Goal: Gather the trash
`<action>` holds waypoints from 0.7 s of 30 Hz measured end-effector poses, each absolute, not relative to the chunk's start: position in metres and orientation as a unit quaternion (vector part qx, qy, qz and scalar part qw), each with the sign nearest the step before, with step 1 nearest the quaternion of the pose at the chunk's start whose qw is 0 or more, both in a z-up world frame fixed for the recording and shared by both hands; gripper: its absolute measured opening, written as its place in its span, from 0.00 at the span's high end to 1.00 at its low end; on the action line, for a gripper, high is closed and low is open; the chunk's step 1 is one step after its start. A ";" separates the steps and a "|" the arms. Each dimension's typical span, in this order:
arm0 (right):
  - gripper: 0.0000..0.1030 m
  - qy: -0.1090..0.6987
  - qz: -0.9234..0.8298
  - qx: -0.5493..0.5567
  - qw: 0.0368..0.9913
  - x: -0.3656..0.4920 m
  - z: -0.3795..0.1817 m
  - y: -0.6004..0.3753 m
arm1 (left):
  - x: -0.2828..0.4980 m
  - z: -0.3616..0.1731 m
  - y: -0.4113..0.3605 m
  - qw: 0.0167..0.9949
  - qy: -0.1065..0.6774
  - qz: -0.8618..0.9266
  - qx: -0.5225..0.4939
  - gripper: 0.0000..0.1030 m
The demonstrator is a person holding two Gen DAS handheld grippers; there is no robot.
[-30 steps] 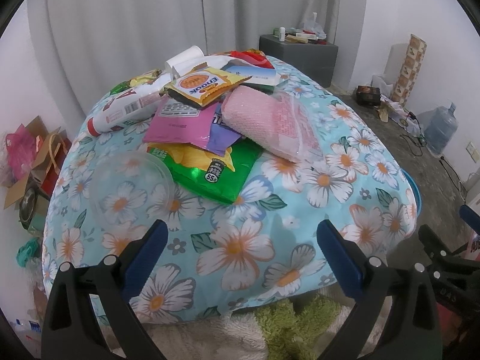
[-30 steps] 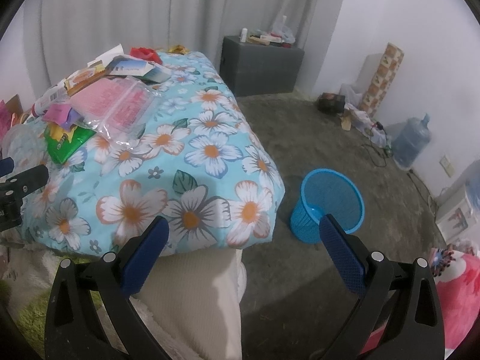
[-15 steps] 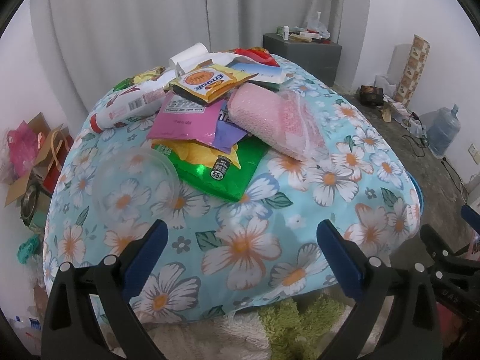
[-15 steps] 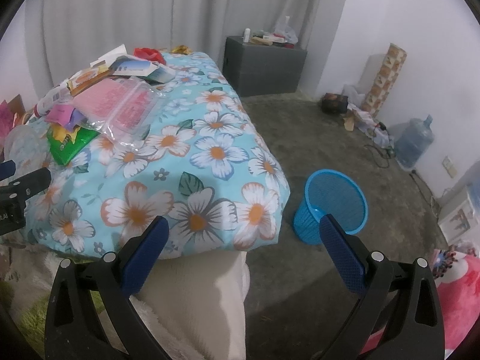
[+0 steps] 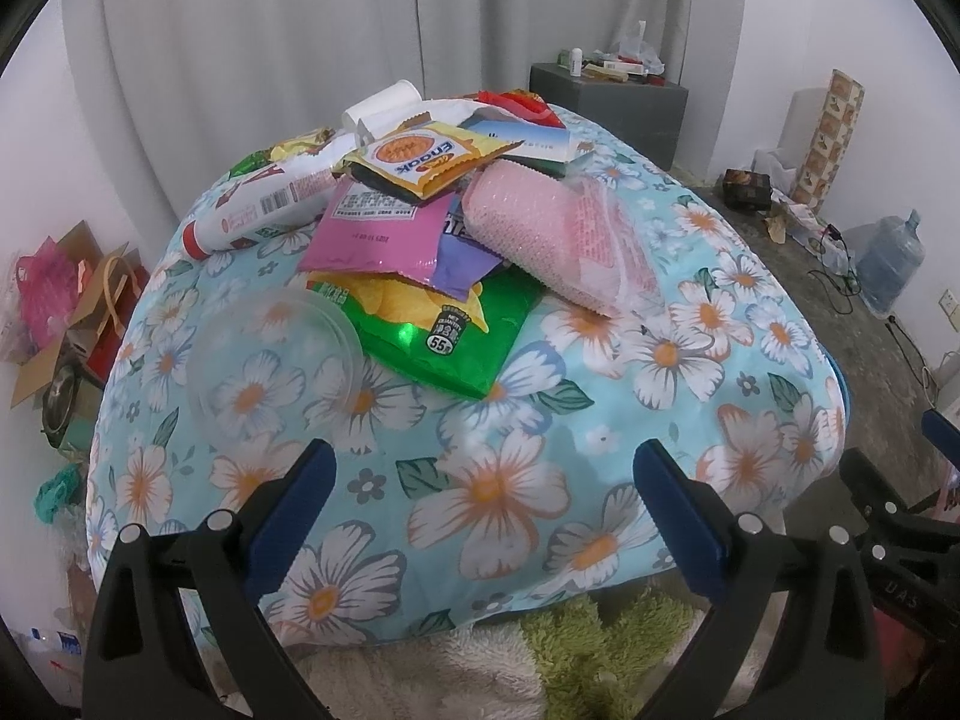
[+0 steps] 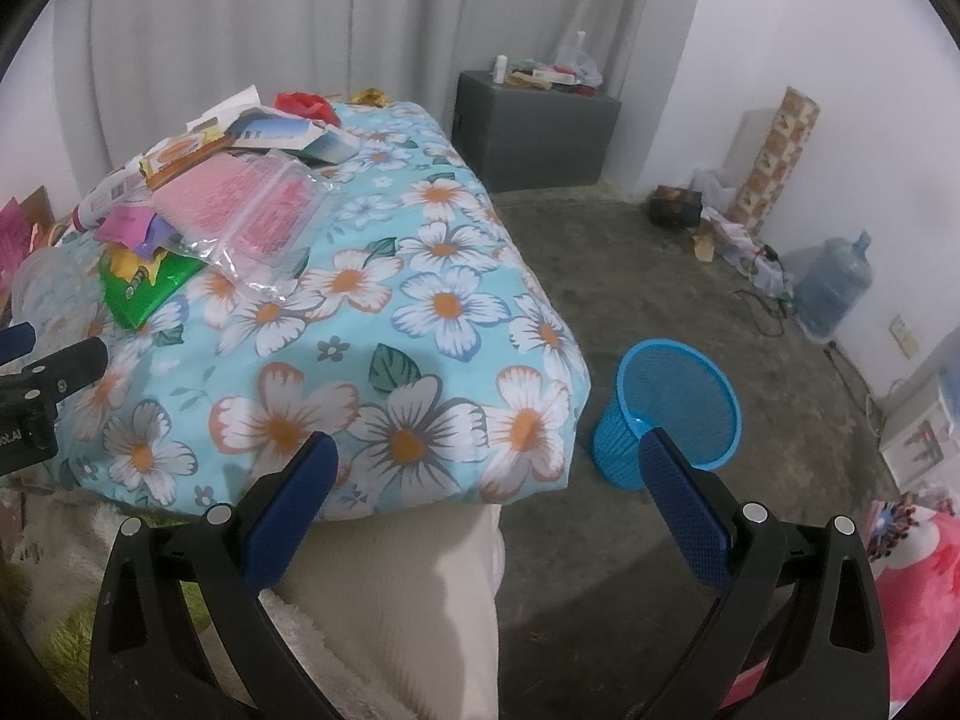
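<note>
Left claw [image 5: 480, 498] wide open and empty before wrapper heap [image 5: 420, 228] on floral-clothed desk [image 5: 690, 360], right claw [image 6: 483, 492] likewise, blue mesh bin [image 6: 678, 414] on floor beside desk

Your left gripper [image 5: 483, 498] has edged forward and slightly up: the trash pile [image 5: 432, 222] sits lower and larger in its view. Your right gripper [image 6: 486, 495] has lifted a little; the blue basket [image 6: 678, 408] and floral cloth [image 6: 420, 324] dropped in frame.
</note>
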State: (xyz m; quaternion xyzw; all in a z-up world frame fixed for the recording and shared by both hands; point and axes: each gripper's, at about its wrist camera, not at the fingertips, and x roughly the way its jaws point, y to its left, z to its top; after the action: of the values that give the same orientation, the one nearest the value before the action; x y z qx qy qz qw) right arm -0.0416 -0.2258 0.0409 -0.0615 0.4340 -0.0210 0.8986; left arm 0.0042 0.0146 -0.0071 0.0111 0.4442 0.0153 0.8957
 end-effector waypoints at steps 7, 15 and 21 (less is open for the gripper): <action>0.07 0.435 -0.021 -0.061 0.898 -0.042 0.040 -0.225 | 0.004 -0.010 0.016 0.894 0.448 0.017 0.011 0.05; 0.07 0.433 -0.021 -0.054 0.900 -0.039 0.040 -0.226 | 0.003 -0.002 0.019 0.902 0.432 0.010 0.006 0.05; 0.07 0.421 -0.009 -0.048 0.906 -0.032 0.046 -0.222 | -0.002 0.028 0.050 0.929 0.368 0.032 0.005 0.05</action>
State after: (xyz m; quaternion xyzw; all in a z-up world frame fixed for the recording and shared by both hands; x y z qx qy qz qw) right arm -0.0316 -0.2220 0.0461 -0.0477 0.4209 -0.0089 0.9058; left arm -0.0017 0.0503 0.0282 0.0049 0.3677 0.0319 0.9294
